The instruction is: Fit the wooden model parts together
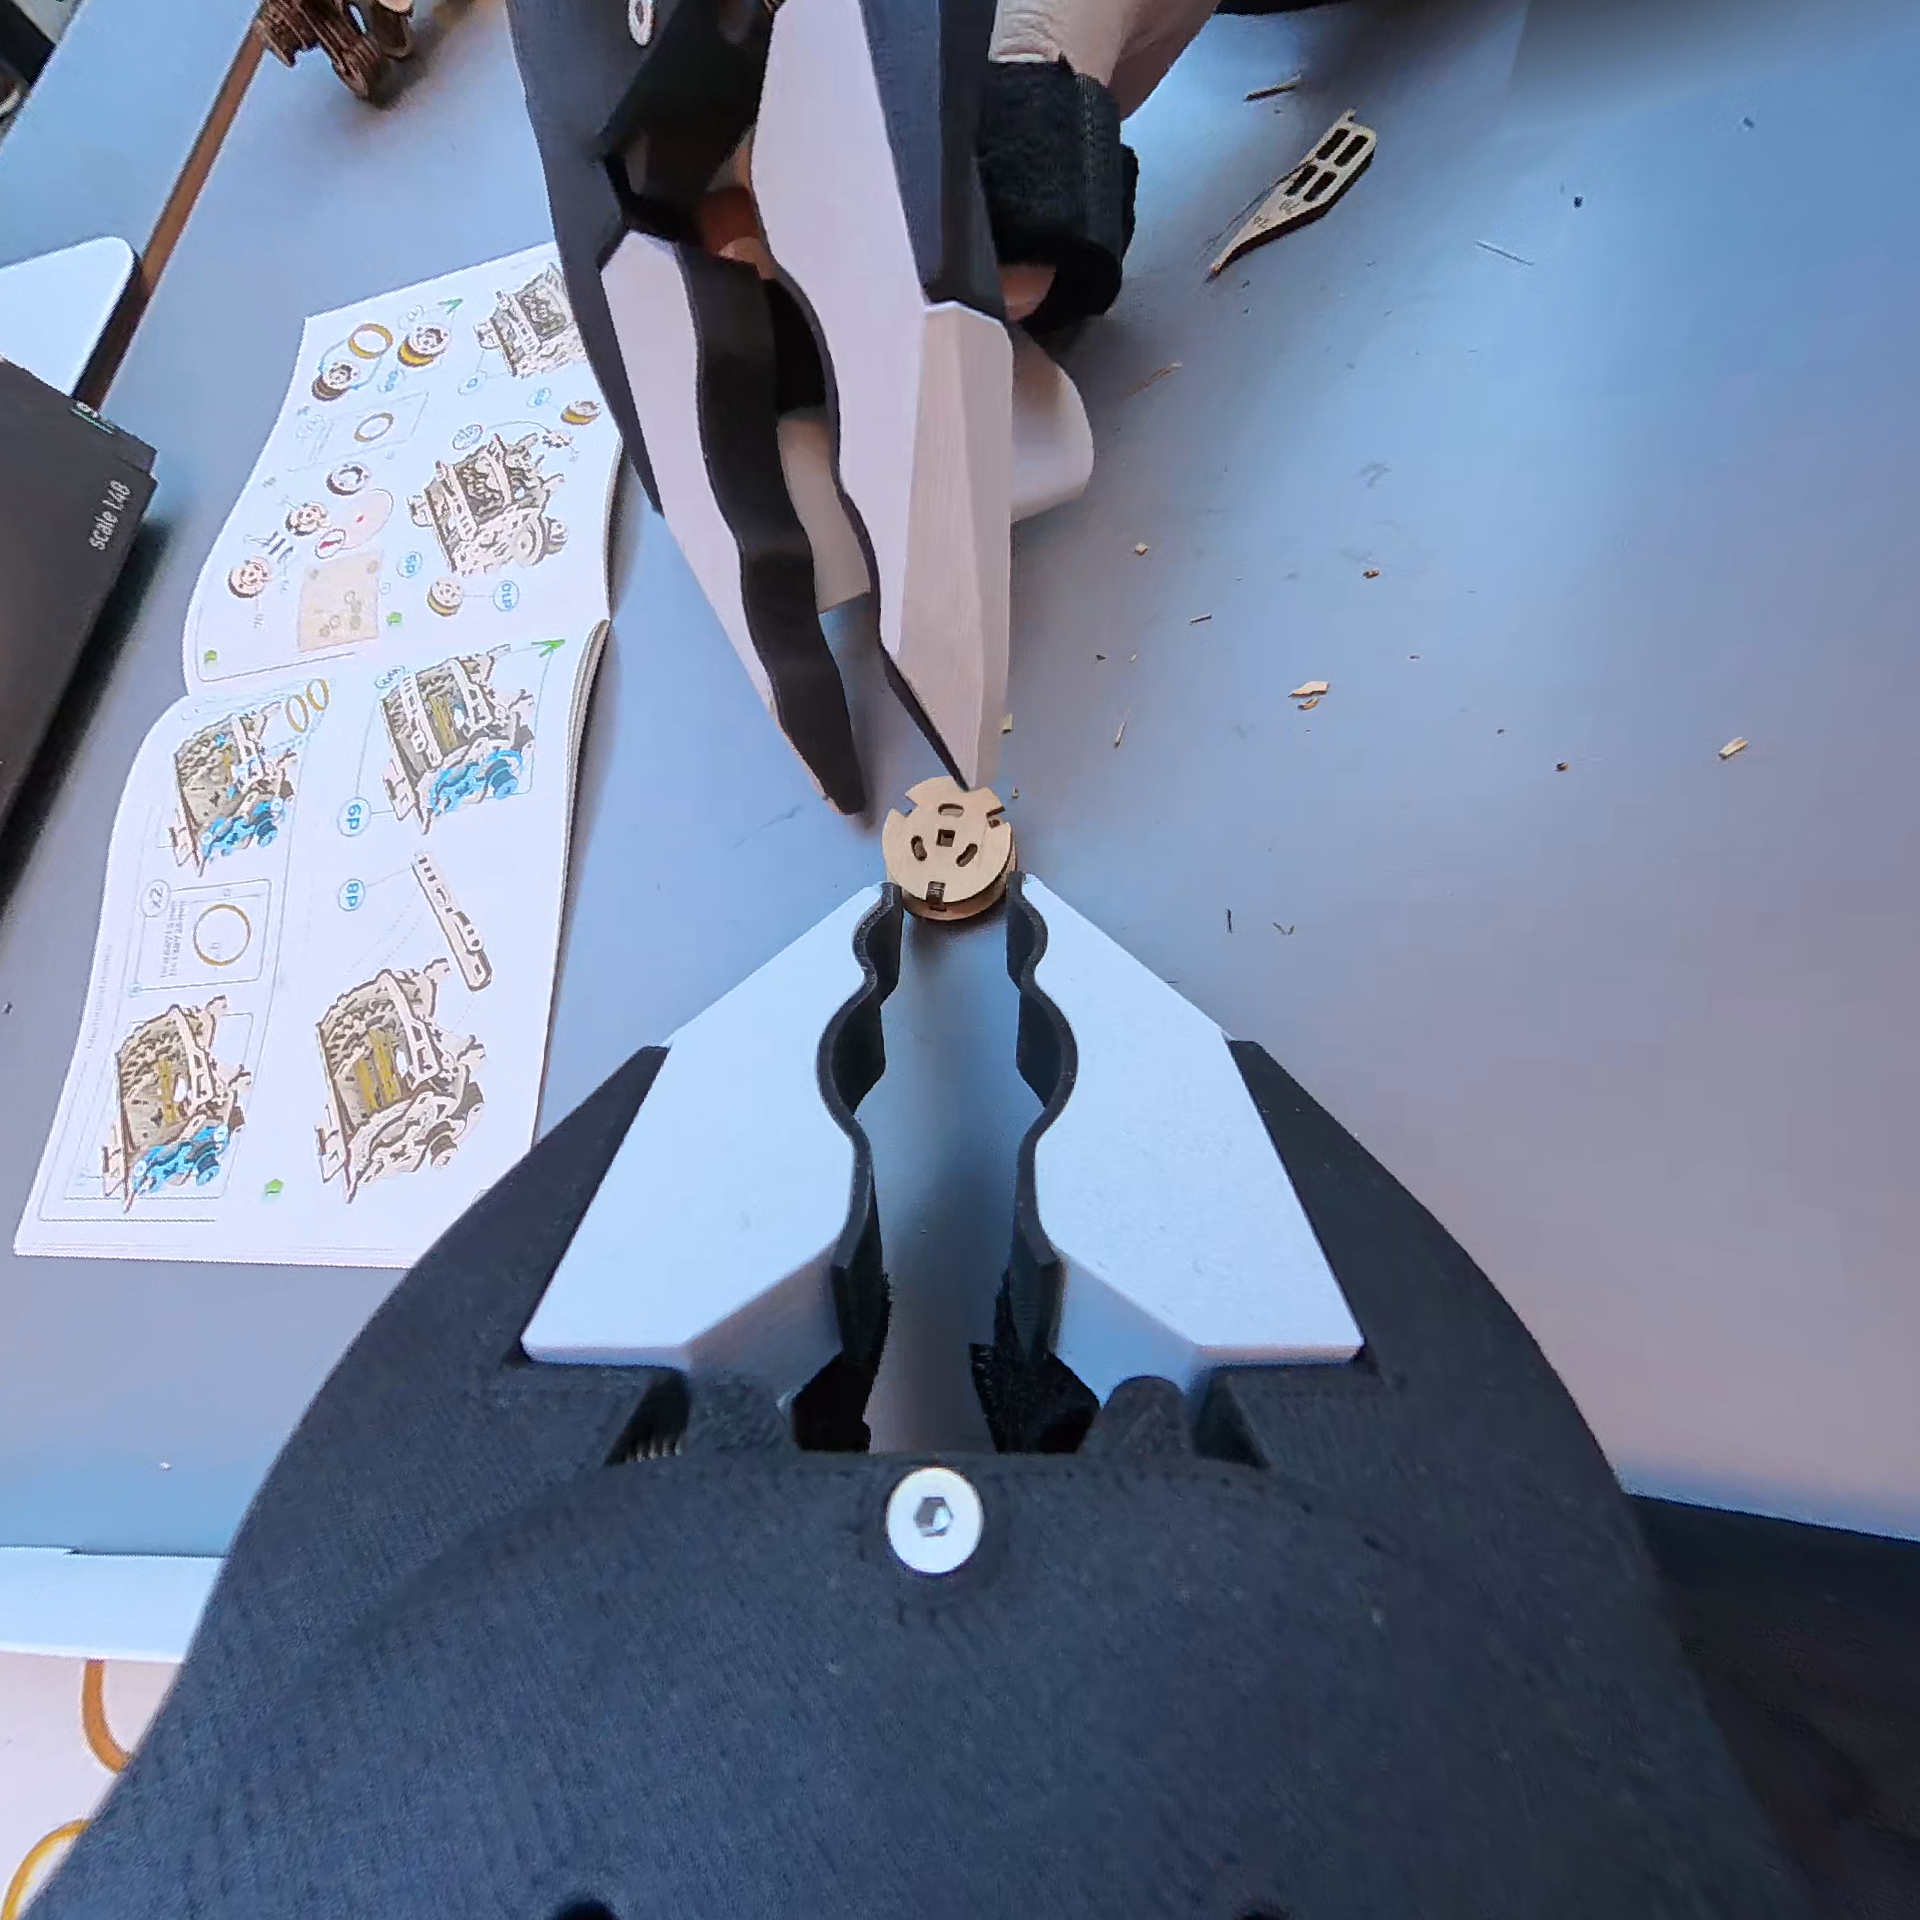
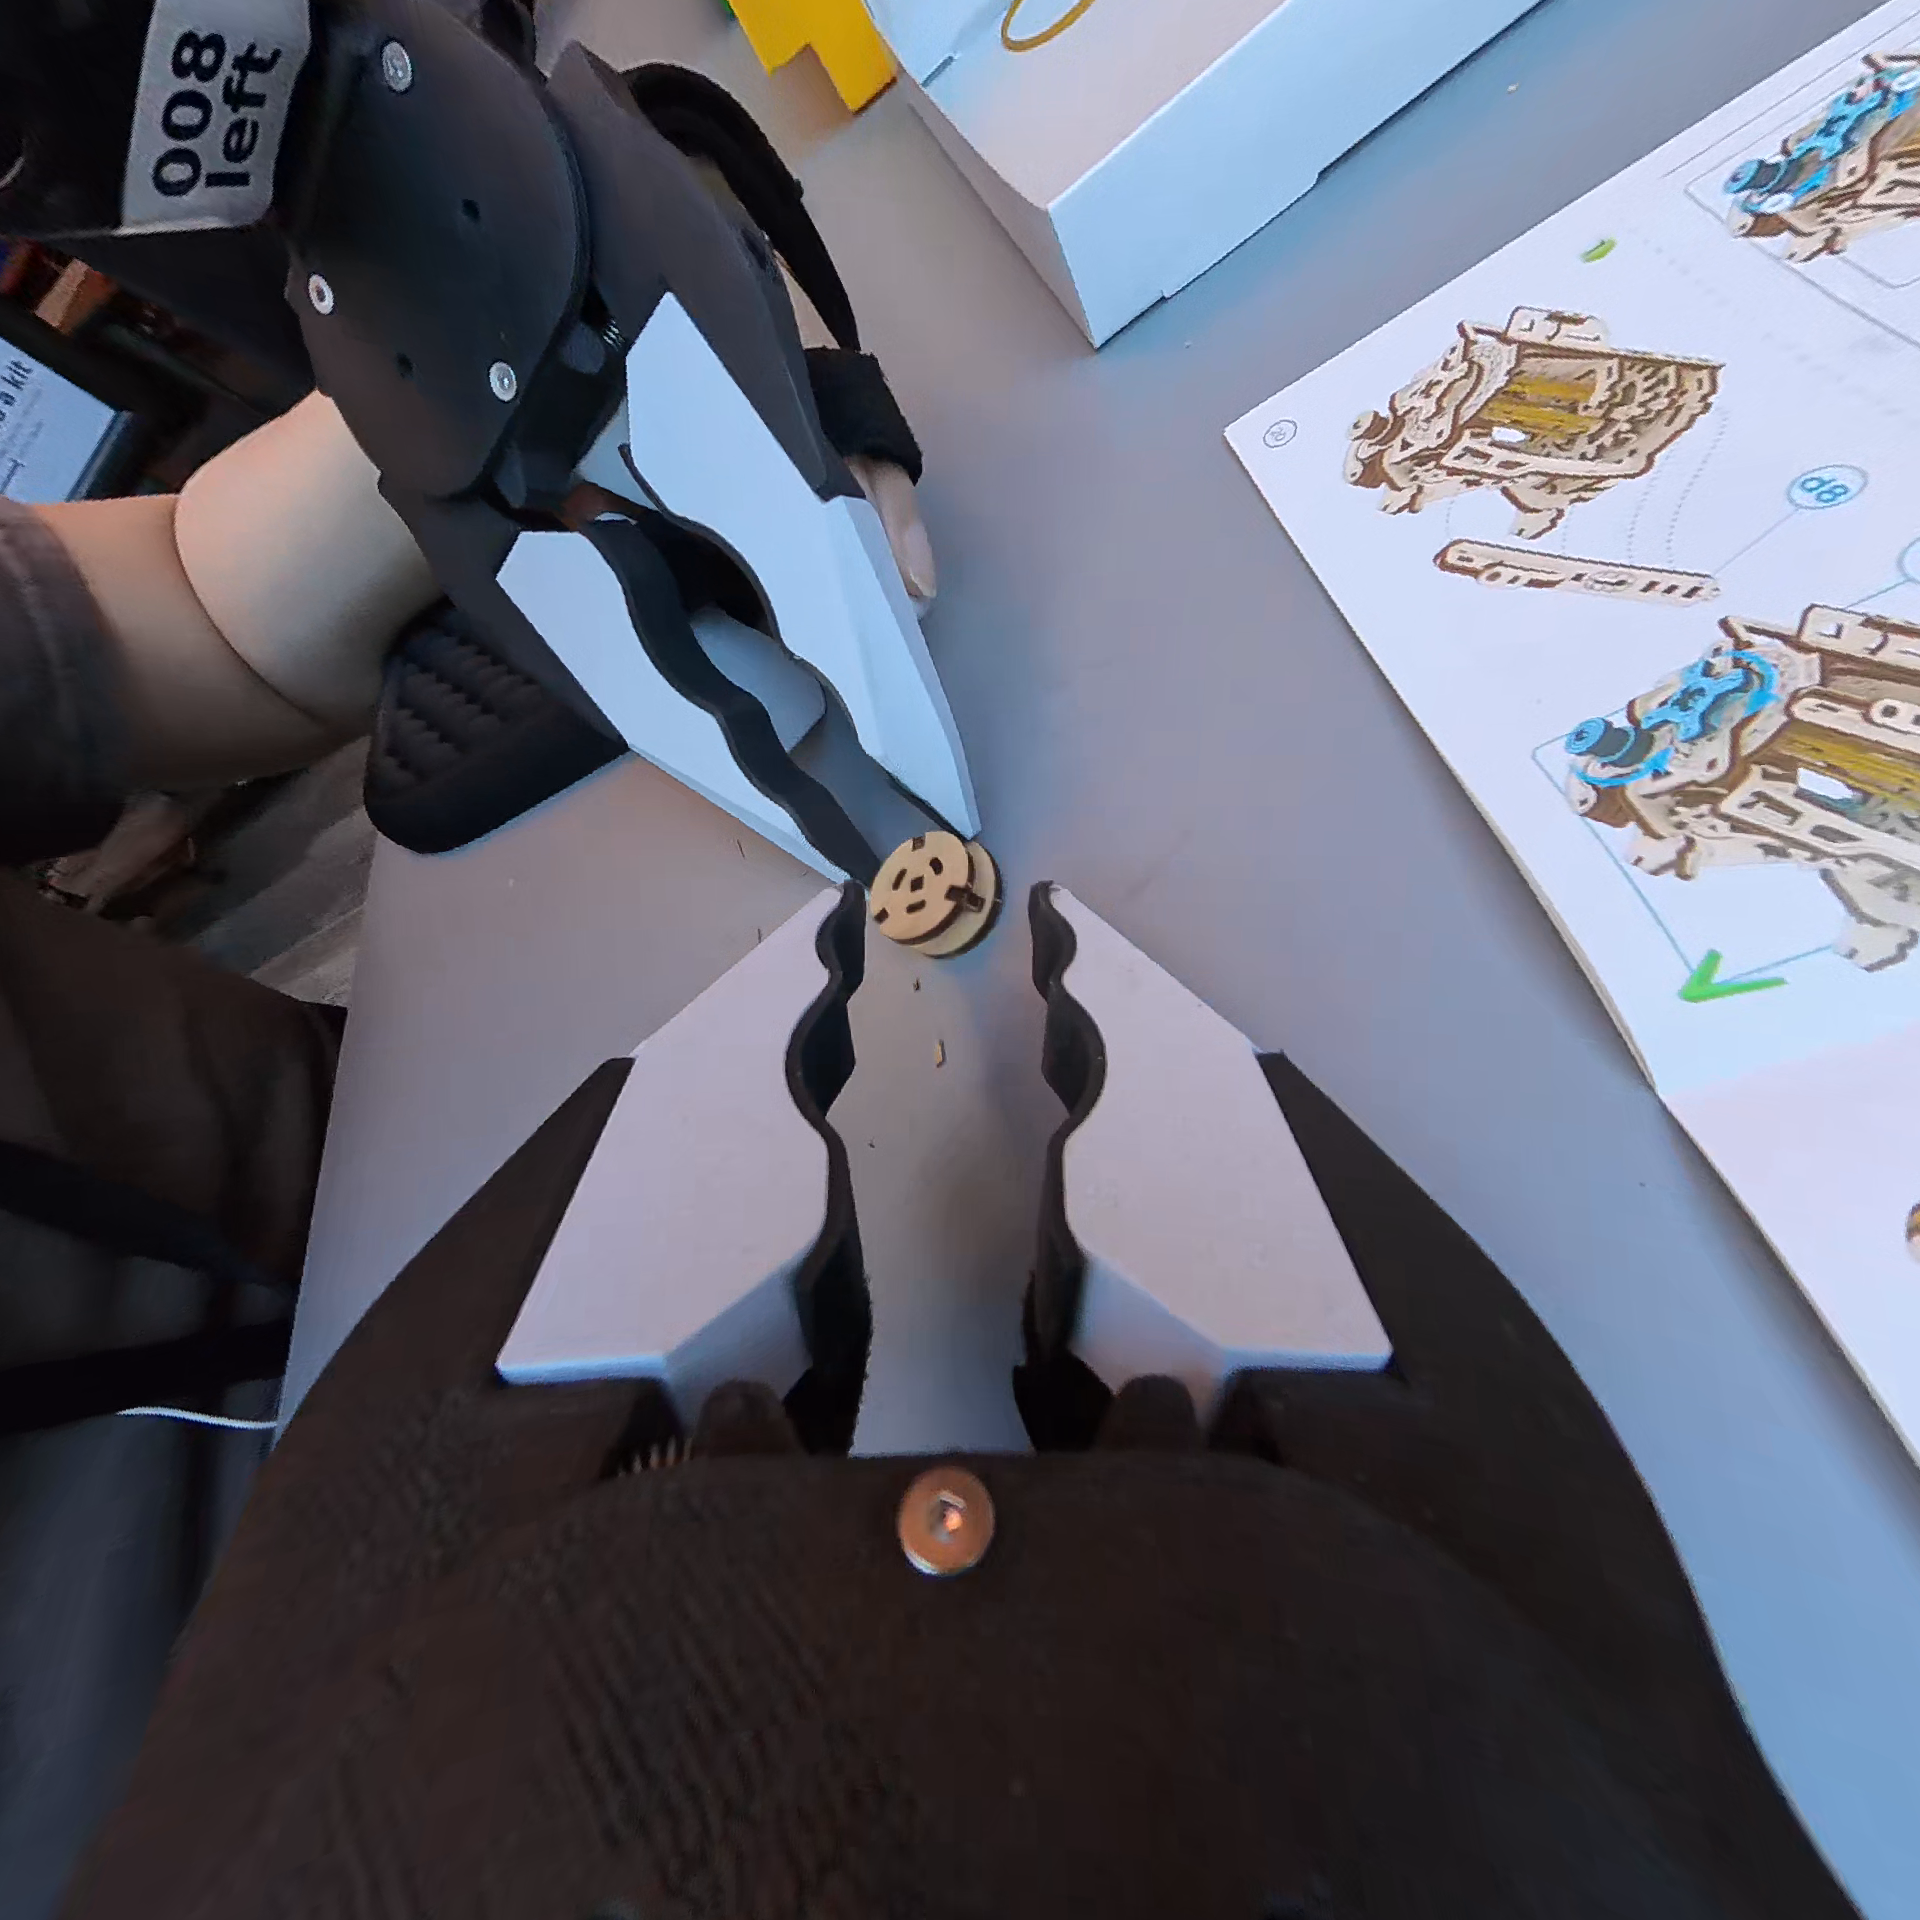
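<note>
A grey table [image 1: 1558, 935] fills both views, lit bluish with soft shadows. Wood splinters [image 1: 1309, 691] are scattered across it, right of the open instruction booklet [image 1: 343, 831].

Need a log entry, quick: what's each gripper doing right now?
Left gripper: shut on the small round wooden disc stack.
Right gripper: open, holding nothing.

The instruction booklet [image 2: 1558, 644] runs off the right edge in the right wrist view. A dark wooden assembly [image 1: 343, 42] is cut by the top edge in the left wrist view. The wooden disc's [image 1: 948, 852] underside stays hidden against the bench [image 1: 1507, 935].
</note>
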{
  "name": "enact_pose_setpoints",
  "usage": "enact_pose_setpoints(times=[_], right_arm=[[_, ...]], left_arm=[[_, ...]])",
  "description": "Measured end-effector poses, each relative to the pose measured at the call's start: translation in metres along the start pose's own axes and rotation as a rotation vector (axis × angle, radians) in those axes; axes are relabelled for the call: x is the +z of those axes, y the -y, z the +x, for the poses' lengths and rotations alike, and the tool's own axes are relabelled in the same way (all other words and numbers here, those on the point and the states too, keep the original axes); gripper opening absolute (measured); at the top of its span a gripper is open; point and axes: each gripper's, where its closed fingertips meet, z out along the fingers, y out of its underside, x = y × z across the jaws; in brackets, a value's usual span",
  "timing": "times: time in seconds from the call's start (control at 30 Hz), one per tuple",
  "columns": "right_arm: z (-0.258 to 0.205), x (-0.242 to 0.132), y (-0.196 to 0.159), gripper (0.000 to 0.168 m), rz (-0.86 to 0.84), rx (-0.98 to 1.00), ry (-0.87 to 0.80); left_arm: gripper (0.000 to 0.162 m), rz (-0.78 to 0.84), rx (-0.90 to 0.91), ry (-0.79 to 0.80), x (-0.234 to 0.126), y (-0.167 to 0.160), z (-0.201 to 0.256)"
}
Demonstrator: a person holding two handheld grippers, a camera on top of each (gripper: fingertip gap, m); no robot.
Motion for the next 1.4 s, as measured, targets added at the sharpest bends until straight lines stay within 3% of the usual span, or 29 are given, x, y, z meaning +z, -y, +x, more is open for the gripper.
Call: enact_pose_setpoints(times=[0.1,0.4,0.6,1.07,1.4], right_arm=[[0.002,0.001,0.001,0.031,-0.012,-0.068,-0.022],[-0.006,-0.004,-0.002,0.026,-0.019,-0.528,-0.157],[-0.007,-0.006,0.003,0.025,0.016,-0.524,-0.158],[-0.009,0.002,0.005,0.0,-0.02,-0.556,-0.133],[-0.006,0.012,0.002,0.0,-0.097,-0.604,-0.163]], left_arm=[[0.018,0.005,-0.014,-0.003,0.0,0.0,-0.001],[0.02,0.007,-0.019,0.017,-0.001,0.0,-0.003],[0.03,-0.014,-0.068,0.034,-0.007,-0.008,-0.01],[0.024,-0.014,-0.13,-0.042,-0.003,-0.006,-0.003],[0.024,-0.018,-0.188,-0.083,0.003,-0.002,-0.001]])
